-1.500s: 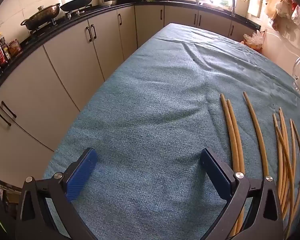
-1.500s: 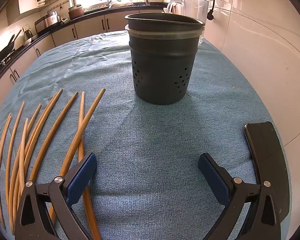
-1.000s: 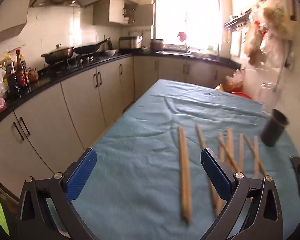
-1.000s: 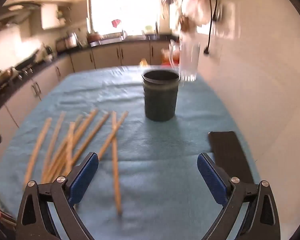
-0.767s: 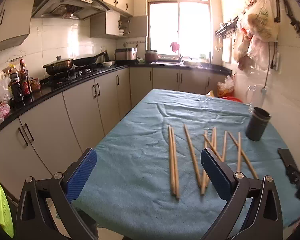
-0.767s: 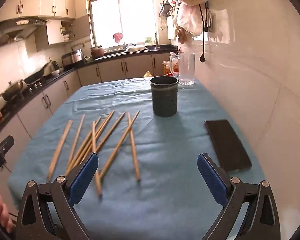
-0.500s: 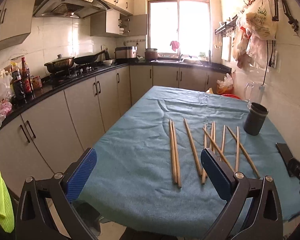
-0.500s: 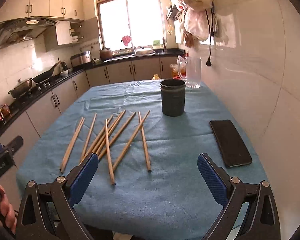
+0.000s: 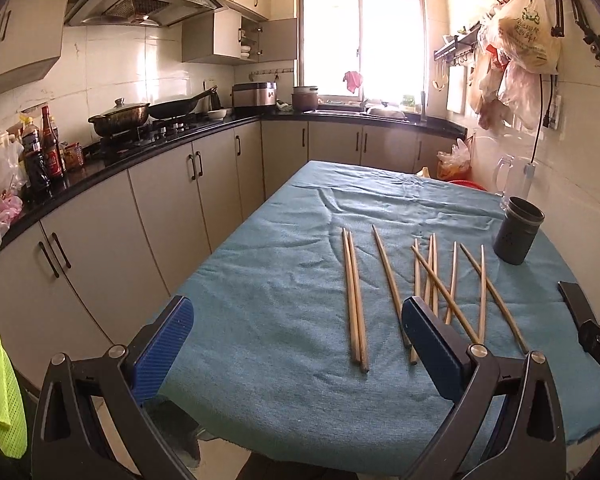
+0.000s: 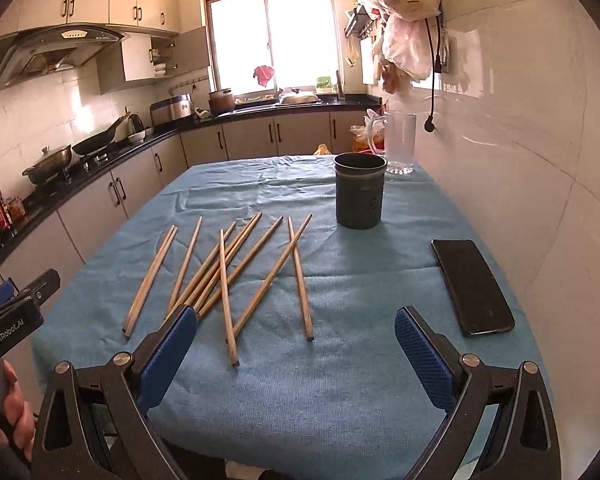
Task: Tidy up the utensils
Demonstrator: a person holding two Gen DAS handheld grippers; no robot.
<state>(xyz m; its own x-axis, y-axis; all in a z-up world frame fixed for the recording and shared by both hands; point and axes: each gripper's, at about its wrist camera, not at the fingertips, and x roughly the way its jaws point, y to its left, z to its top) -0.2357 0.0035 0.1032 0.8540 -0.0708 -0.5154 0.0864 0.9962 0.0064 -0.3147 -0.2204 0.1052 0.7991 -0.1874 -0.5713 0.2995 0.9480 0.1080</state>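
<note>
Wooden chopsticks (image 10: 236, 268), thin and round, lie scattered, some crossing, on the tabletop (image 10: 340, 380) under a wrinkled teal cloth. Dark perforated cylindrical holder (image 10: 359, 196) stands upright beyond them, glass pitcher (image 10: 398, 142) behind, black phone (image 10: 472, 286) flat near the wall. Left tongs (image 9: 296, 354) and right tongs (image 10: 296, 354) both gape wide, empty, blue ribbed pads.

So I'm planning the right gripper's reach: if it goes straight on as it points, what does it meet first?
Probably the scattered chopsticks on the blue cloth; the right gripper is open and pulled back from them. Depth is uncertain.
</note>
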